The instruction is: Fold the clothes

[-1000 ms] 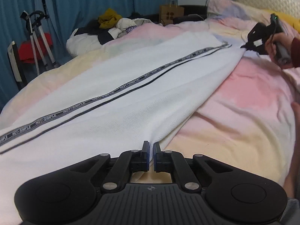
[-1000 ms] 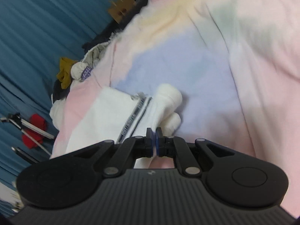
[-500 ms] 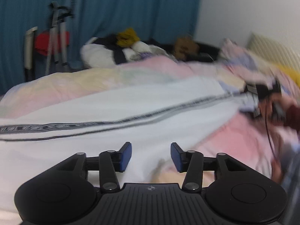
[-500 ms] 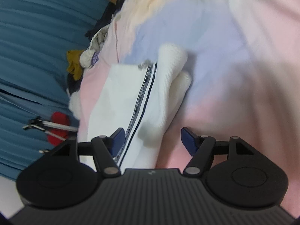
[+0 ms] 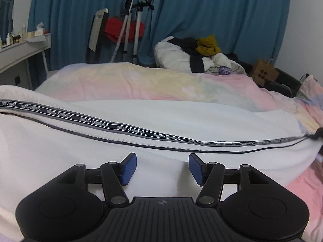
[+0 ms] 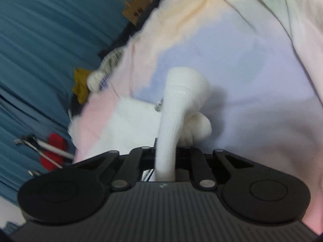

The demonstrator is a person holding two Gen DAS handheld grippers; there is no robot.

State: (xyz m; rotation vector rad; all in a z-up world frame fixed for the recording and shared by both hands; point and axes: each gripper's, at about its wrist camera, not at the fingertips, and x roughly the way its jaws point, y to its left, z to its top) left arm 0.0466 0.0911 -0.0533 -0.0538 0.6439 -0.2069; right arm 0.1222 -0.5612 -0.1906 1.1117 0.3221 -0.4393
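**Soft white knit, pinched at one end, loose at the other**

Spread lengthwise across the bed (image 5: 125,80) — white trousers (image 5: 141,119), ribbed knit, with a dark lettered stripe (image 5: 129,130) running along the leg from the left edge of the bedding toward the right. Looks light and limp: sags into the quilt's hollows, bunches readily, no stiffness to hold a crease unaided. Likely to stretch if tugged by a single point, and to slide a little over the smooth pastel quilt.

Left gripper (image 5: 161,168) released, jaws just spread further apart, blue pads (image 5: 128,168) hovering over the near edge of the cloth with nothing pinched between them. Right gripper (image 6: 164,161) clenched on the ribbed cuff (image 6: 177,100), jaws just closed — fabric drawn up from the quilt into a narrow column rising out of the jaws, the rest of the leg trailing away to the left.

Best hold, by the look of it: the doubled ribbed hems and the waistband, thicker and less slippery than the single-layer leg. Mid-leg pinches likely to pull only the top layer. Unsorted clothes (image 5: 201,52) heaped at the bed's far corner, well apart.
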